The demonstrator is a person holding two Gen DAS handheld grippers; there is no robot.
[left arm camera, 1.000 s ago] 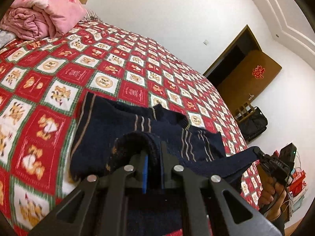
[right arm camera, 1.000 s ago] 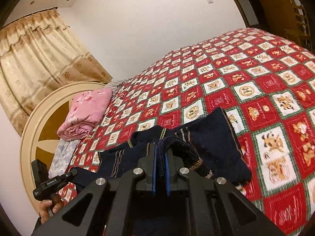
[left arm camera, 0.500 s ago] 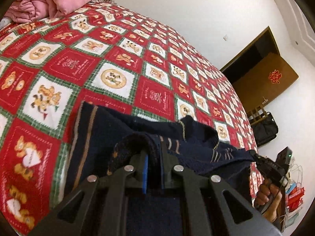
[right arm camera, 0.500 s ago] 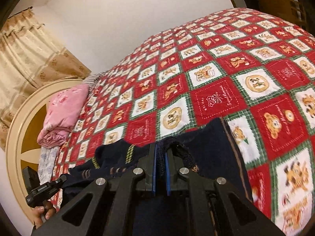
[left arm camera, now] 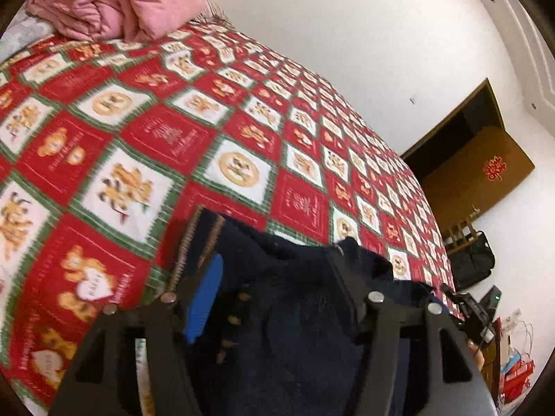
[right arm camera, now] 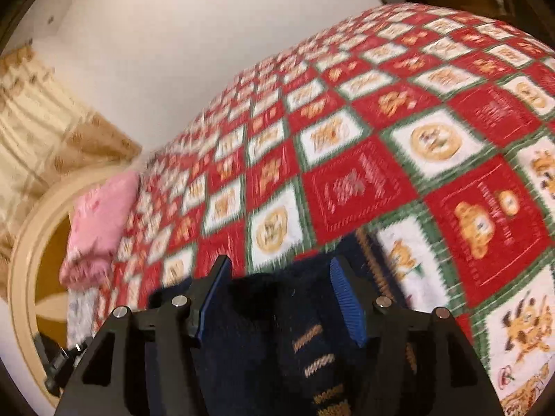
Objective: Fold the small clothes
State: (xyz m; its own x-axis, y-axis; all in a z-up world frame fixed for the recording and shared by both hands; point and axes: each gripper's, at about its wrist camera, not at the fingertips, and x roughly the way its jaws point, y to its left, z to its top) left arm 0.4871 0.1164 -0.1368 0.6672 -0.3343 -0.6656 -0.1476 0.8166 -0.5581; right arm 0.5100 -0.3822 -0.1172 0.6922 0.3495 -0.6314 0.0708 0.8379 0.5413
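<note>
My left gripper (left arm camera: 277, 287) has just been opening, and its jaws now stand apart with the dark navy sweater (left arm camera: 288, 319) lying loose between them; the blue pad (left arm camera: 203, 301) on the left finger shows clear of the knit, so I am no longer pinching it. My right gripper (right arm camera: 282, 298) has just been opening too, its two blue pads (right arm camera: 347, 306) spread with the sweater's tan-striped cloth (right arm camera: 312, 353) bunched between them but not pressed. The sweater sits right under both grippers, at the near edge of the bed, resting on the red, white and green checked bedspread (left arm camera: 242, 145). A tan-striped ribbed hem (left arm camera: 194, 239) runs along its far left border in the left wrist view, and the cloth there looks doubled over, so I judge that one fold has been laid down and let go. Whether the sleeves are tucked in I cannot tell, since my own fingers hide most of the garment. What is left, as I read it, is to draw back, check the shape, and fold again until it is compact. Farther off, a pink quilt (left arm camera: 114, 3) sits bundled at the far left end of the bed, by the headboard (right arm camera: 31, 242).
</note>
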